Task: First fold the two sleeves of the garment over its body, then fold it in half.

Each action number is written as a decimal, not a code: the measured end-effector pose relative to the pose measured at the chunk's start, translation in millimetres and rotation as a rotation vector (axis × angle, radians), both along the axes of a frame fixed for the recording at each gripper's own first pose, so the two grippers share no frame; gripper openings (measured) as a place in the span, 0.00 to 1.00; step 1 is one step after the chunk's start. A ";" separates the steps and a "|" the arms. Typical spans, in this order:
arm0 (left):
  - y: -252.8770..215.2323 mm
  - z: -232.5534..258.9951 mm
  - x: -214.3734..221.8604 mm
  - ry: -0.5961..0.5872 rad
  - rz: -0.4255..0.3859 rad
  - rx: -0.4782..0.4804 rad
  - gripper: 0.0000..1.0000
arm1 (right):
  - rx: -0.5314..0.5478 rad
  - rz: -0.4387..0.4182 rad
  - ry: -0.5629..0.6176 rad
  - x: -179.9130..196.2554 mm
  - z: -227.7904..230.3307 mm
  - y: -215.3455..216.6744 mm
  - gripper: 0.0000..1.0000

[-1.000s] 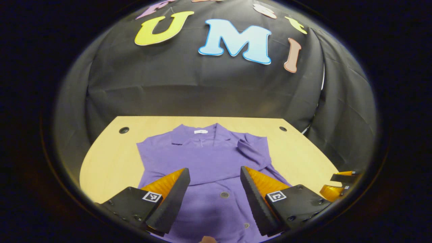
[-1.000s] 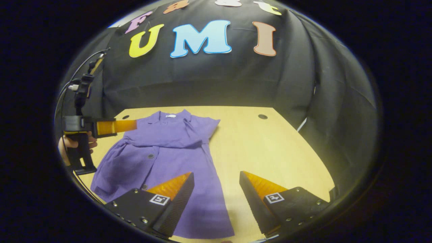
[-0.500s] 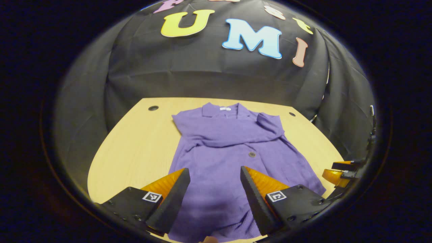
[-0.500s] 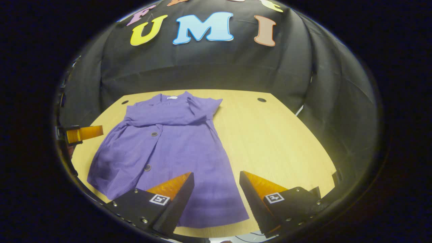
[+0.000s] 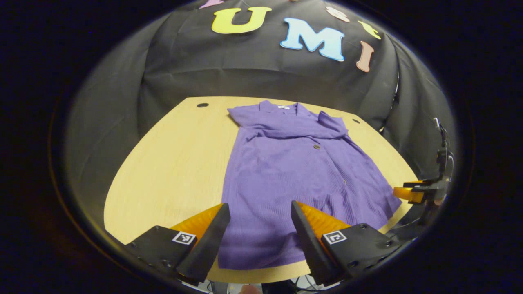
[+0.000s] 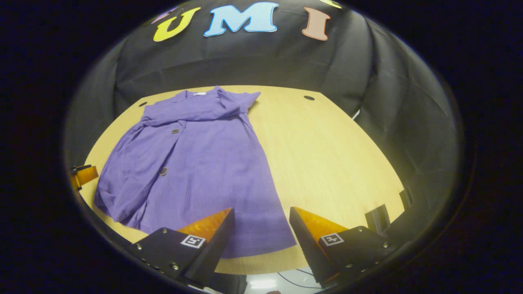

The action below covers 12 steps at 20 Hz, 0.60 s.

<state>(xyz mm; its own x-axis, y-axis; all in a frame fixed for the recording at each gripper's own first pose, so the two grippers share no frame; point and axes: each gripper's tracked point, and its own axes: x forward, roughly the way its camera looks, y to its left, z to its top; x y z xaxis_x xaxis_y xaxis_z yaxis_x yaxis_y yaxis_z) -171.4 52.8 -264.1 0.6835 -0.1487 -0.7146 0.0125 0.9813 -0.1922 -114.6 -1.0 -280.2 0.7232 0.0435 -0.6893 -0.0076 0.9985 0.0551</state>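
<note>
The purple garment (image 5: 294, 175) lies flat on the wood table (image 5: 171, 163), collar at the far end, both sleeves folded across its chest. The left gripper (image 5: 257, 237) is wide open w/ nothing in it, the hem between its 2 fingers. The right gripper (image 6: 259, 241) is open too, hem corner between its fingers

warm overhead light brightens the surface (image 5: 171, 155); edges fall dim, fisheye bends them, soft shadows, slight blur.
</note>
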 end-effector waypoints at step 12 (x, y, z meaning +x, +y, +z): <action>12.4 -39.8 -58.6 0.042 -0.011 -0.012 0.94 | 0.205 -0.126 0.052 -14.0 -34.7 -18.6 0.87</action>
<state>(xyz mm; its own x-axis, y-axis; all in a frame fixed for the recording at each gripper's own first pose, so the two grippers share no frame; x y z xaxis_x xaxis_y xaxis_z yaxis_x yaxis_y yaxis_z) -230.0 65.2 -303.9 0.6514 -0.1645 -0.7407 0.0146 0.9787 -0.2046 -128.6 -19.5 -314.9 0.6952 0.0983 -0.7120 0.1244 0.9592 0.2539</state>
